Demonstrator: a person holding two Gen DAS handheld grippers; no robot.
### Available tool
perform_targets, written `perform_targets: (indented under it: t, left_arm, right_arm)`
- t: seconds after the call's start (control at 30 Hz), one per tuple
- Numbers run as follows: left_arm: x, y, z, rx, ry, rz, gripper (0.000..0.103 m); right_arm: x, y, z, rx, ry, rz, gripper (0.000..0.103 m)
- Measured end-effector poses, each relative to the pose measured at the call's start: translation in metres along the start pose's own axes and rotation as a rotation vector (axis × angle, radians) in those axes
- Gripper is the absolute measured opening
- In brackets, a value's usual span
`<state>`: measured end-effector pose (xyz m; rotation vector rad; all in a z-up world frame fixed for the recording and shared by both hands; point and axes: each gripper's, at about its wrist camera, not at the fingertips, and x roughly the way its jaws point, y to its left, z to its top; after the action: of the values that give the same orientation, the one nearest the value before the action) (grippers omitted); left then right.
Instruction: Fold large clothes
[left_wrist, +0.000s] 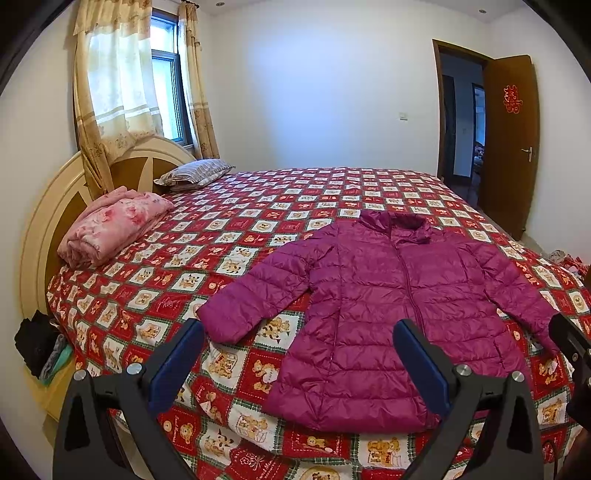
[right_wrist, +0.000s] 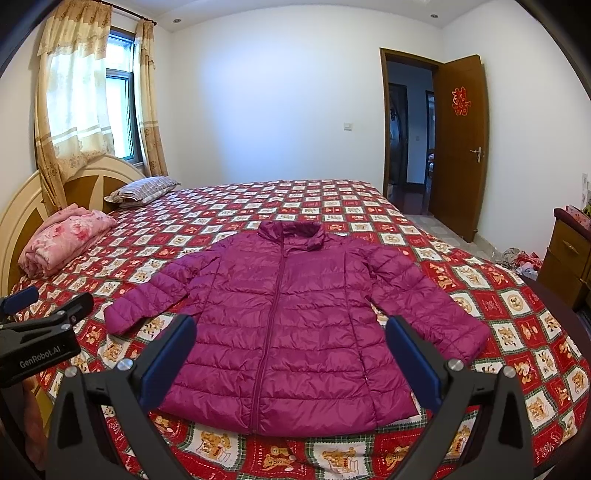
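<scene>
Left gripper (left_wrist: 299, 354) and right gripper (right_wrist: 291, 349): both spread wide, grasping nothing, poised above the near hem. Bed (right_wrist: 461, 280): checked red quilt. Purple puffer jacket (right_wrist: 291, 314): flat, zipped, long axis running near to far, collar far; left sleeve nearer left gripper, right sleeve seemingly nearer right

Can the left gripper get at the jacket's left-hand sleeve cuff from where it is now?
Probably yes. The left gripper is open, above the bed's near edge, and the sleeve cuff lies flat on the bedspread just ahead of it. Nothing lies between them; the pink blanket sits well off.
</scene>
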<state>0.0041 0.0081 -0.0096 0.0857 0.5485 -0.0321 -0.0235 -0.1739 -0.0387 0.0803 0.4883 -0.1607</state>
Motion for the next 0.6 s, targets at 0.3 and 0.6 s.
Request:
perform_targets:
  t: [0.3,0.6]
  left_arm:
    - [0.0000,0.0007,-0.0005,0.002,0.000,0.000,0.102]
    - [0.0021,0.0019,-0.0030,-0.001,0.006,0.000,0.102]
  right_arm:
    - [0.0014,-0.0013,-0.0010,0.001,0.002,0.001,0.103]
    - [0.0013,-0.0012,-0.0013,0.001,0.003,0.003,0.103]
